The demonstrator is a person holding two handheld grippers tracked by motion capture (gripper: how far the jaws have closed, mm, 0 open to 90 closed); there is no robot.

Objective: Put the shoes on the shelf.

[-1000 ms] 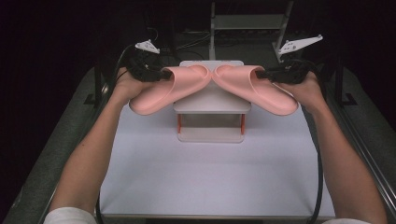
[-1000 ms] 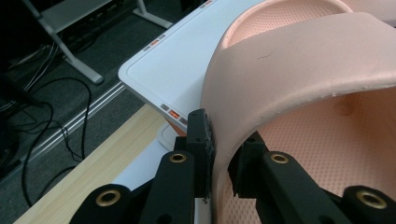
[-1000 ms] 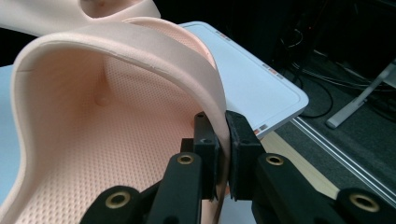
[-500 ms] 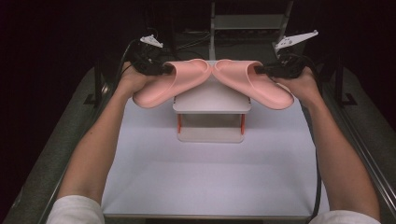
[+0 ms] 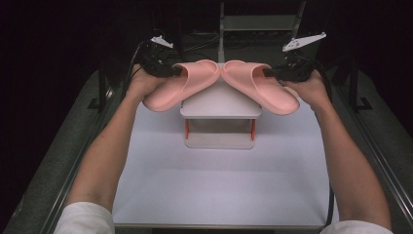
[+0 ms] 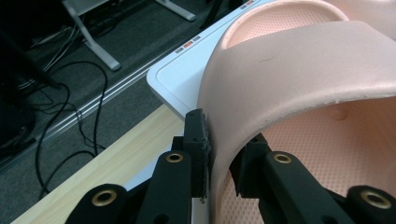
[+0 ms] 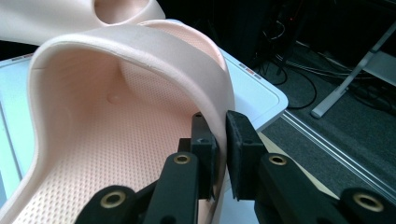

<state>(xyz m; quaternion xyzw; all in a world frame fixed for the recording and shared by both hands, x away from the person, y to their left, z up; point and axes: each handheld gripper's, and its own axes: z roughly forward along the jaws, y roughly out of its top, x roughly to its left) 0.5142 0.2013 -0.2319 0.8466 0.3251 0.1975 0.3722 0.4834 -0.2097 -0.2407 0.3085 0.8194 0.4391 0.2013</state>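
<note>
Lab or test bench, not home: white work table [image 5: 219, 185] under fixed lighting, dark surroundings, black cables [image 6: 70, 107] loose on grey carpet, metal stand legs [image 7: 355, 79] (equipment frames), aluminium rail along table edge.

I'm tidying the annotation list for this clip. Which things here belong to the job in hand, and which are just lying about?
In the job:
- left slipper, strap pinched by the left tongs
- right slipper, strap pinched by the right tongs
- small white rack under both toes

Just lying about:
- white table mat
- floor cables
- metal stand leg
</note>
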